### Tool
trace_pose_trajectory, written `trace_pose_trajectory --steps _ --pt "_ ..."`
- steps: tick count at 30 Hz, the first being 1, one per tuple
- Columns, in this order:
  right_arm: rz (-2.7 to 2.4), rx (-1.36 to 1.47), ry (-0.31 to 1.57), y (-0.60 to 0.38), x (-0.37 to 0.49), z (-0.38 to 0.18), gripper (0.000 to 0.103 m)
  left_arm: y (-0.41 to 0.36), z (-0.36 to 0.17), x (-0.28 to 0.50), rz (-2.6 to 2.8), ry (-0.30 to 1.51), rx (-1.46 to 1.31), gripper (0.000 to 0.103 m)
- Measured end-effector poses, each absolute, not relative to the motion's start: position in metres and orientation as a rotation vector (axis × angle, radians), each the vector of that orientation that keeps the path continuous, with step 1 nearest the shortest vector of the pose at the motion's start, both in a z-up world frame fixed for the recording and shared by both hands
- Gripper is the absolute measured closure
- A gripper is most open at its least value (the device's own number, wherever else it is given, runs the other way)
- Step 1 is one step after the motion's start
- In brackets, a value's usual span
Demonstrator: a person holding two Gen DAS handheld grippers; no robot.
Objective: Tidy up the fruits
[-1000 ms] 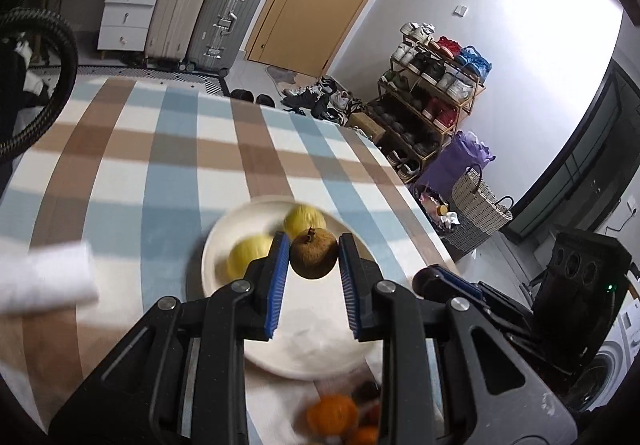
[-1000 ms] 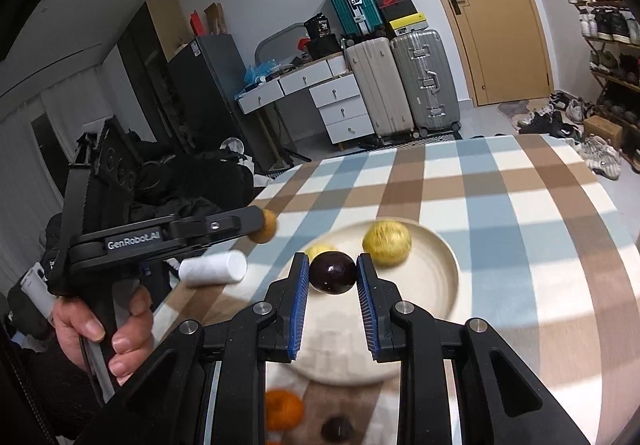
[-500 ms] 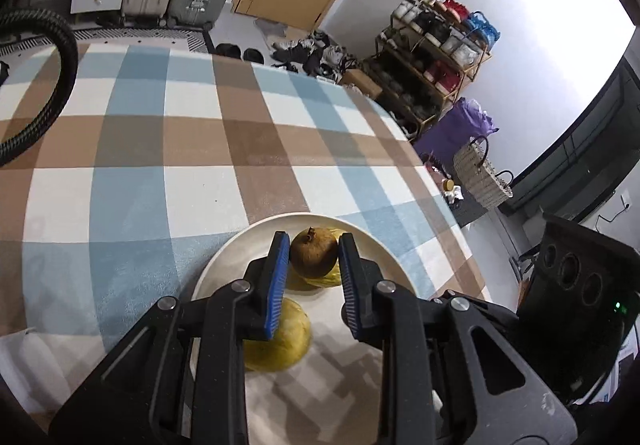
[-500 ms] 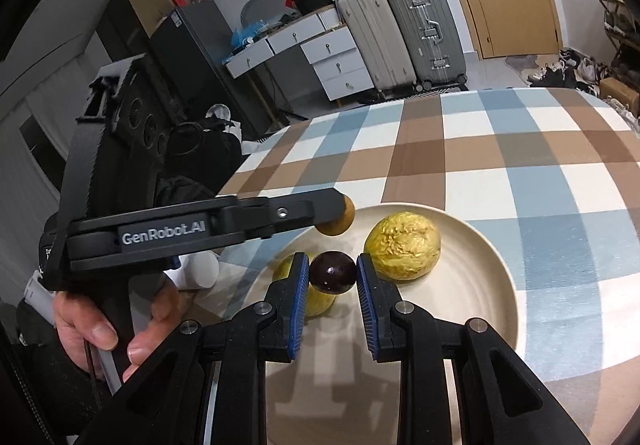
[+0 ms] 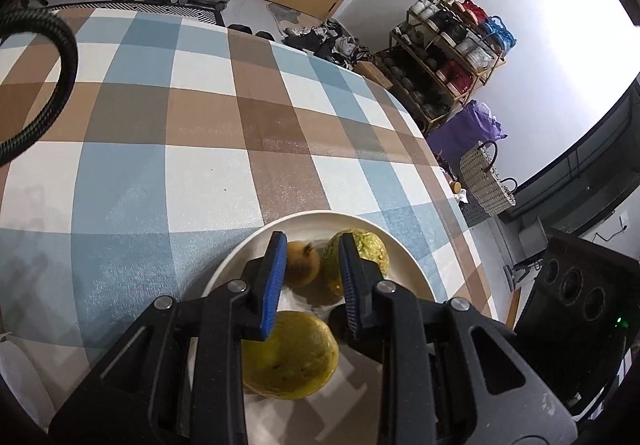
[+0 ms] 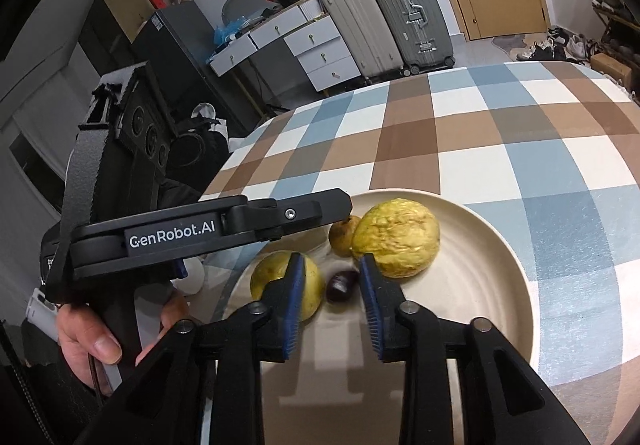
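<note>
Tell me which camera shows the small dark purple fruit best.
The right wrist view. There the dark purple fruit lies in plain sight on the plate, between the open fingers of the right tool. In the left wrist view only a dark sliver shows, mostly hidden behind a finger of the left tool.

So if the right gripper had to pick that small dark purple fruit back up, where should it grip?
Probably across the dark purple fruit's middle, from above. It lies loose on the plate between two yellow fruits, and the open right gripper already straddles it, so closing there should avoid both neighbours.
</note>
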State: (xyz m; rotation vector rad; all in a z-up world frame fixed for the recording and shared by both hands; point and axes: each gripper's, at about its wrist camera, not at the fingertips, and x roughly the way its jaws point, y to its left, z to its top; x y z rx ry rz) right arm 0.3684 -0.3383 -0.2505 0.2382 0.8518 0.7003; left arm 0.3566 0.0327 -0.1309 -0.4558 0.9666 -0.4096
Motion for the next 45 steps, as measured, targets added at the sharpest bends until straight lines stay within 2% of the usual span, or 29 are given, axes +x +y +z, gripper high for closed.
trace_pose_trajectory --steps 2,7,10,12,19,21,22,26,28,29,30,45 --pt "0.694 0.255 0.830 -0.342 0.364 -0.247 0.054 0.031 -0.130 0.356 -0.398 0.974 -0.446 0.078" --pt "0.688 0.270 0.802 -0.353 0.352 -0.235 0.050 0.037 -0.117 0.345 -0.351 0.955 -0.458 0.067" --pt "0.680 0.267 0.770 -0.362 0.338 -0.225 0.035 0.039 -0.103 0.330 -0.324 0.919 -0.448 0.058" --pt "0.675 0.266 0.737 -0.370 0.326 -0.217 0.031 0.039 -0.091 0.316 -0.308 0.888 -0.421 0.047" --pt "0.642 0.231 0.628 -0.395 0.281 -0.187 0.012 0.029 -0.044 0.258 -0.258 0.778 -0.319 0.031" --pt "0.629 0.222 0.595 -0.404 0.267 -0.178 0.006 0.025 -0.033 0.241 -0.249 0.751 -0.295 0.020" --pt "0.622 0.219 0.579 -0.408 0.260 -0.175 0.004 0.022 -0.027 0.234 -0.240 0.741 -0.279 0.019" --pt "0.603 0.204 0.524 -0.421 0.236 -0.161 0.001 0.008 -0.009 0.202 -0.211 0.705 -0.200 0.016" --pt "0.597 0.200 0.505 -0.426 0.225 -0.156 0.000 0.004 -0.003 0.186 -0.199 0.694 -0.182 0.009" --pt "0.594 0.200 0.499 -0.428 0.220 -0.153 0.000 0.002 -0.001 0.179 -0.194 0.689 -0.177 0.002" --pt "0.592 0.199 0.495 -0.430 0.217 -0.151 0.000 0.001 0.002 0.170 -0.183 0.677 -0.175 0.001" --pt "0.583 0.102 0.455 -0.439 0.148 -0.148 0.000 -0.005 0.004 0.075 -0.136 0.648 -0.154 0.001"
